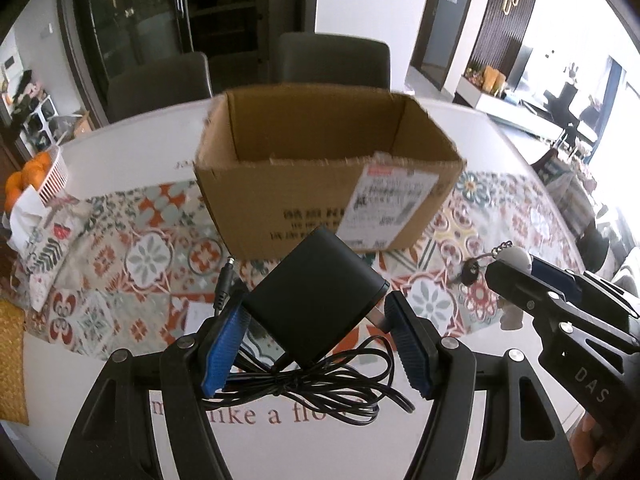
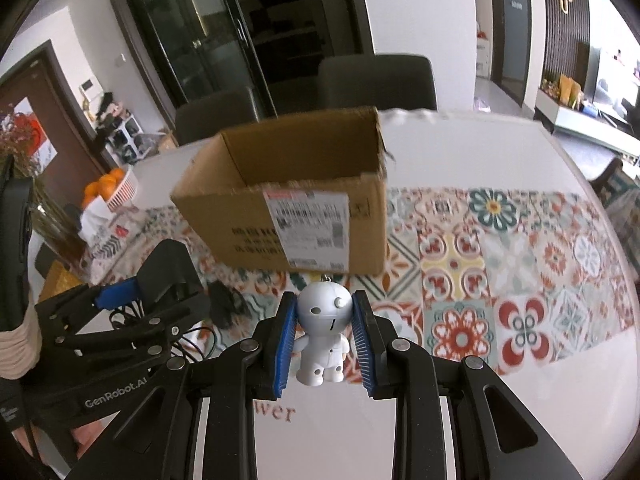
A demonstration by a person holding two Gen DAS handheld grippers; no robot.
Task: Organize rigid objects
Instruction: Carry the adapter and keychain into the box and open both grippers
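My left gripper (image 1: 316,304) is shut on a black power adapter (image 1: 316,292), held above the table with its bundled black cord (image 1: 320,388) hanging below the blue pads. My right gripper (image 2: 324,320) is shut on a small white robot figure (image 2: 323,332), its round head squeezed between the pads and a keychain (image 2: 327,279) at the top. An open, empty-looking cardboard box (image 1: 328,168) (image 2: 292,200) with a shipping label stands just beyond both grippers on the patterned runner. In the left wrist view the right gripper (image 1: 516,268) shows at the right with the figure (image 1: 514,258).
The white table (image 2: 460,148) carries a colourful tiled runner (image 2: 520,280). A white basket of oranges (image 1: 40,176) and a patterned pouch (image 1: 44,248) sit at the left. Two dark chairs (image 1: 332,60) stand behind the table. A person's sleeve and hand (image 2: 16,344) show at the left edge.
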